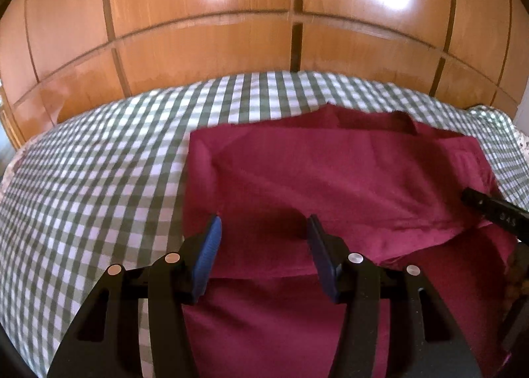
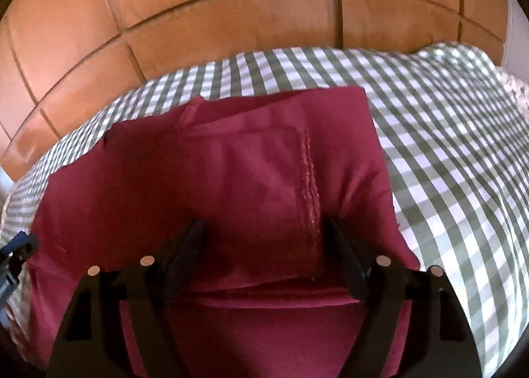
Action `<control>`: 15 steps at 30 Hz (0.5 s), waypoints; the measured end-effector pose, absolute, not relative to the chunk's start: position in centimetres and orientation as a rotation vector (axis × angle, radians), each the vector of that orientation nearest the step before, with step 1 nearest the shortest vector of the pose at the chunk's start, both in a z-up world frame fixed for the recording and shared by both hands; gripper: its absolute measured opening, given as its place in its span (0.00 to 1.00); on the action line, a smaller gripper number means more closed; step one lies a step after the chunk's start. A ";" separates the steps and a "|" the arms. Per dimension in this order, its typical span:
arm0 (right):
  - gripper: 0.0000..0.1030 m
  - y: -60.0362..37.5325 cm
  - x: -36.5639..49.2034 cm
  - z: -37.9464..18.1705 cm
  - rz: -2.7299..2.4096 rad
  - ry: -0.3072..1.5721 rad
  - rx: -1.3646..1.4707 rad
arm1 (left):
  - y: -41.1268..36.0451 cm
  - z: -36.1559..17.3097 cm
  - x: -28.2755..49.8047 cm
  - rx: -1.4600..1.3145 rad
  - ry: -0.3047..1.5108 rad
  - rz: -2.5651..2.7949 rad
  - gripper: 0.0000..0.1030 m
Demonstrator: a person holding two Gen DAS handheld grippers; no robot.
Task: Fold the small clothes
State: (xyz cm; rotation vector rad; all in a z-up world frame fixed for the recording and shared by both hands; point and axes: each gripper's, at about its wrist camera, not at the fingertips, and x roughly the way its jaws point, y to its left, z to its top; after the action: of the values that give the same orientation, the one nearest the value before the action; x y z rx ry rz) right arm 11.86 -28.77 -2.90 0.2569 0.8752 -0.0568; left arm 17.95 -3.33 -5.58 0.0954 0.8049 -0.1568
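Where edges blur: maroon garment [image 1: 330, 179] folded | checked cloth [image 1: 99, 163] beneath

This is a bedroom in a home. A bed with a green-and-white checked cover [image 1: 99, 163] stands against a tall wooden wardrobe [image 1: 198, 14] with panelled doors.

Checked bedcover [image 1: 99, 163]; behind, seemingly wooden wardrobe doors [image 1: 198, 14].
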 end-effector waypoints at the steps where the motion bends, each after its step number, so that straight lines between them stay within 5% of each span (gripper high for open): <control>1: 0.75 -28.6 11.9 -2.9 -0.064 0.874 0.243 | -3.3 -6.1 18.1 0.096 0.822 -0.154 0.51; 15: 0.79 -28.3 12.2 -3.2 -0.066 0.869 0.219 | -2.0 -7.3 17.7 0.035 0.874 -0.157 0.51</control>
State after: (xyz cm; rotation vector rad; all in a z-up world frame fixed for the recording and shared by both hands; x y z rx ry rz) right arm 12.25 -28.30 -3.15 0.2190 0.8686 -0.0665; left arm 17.69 -1.99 -7.32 0.0349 0.8737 -0.1566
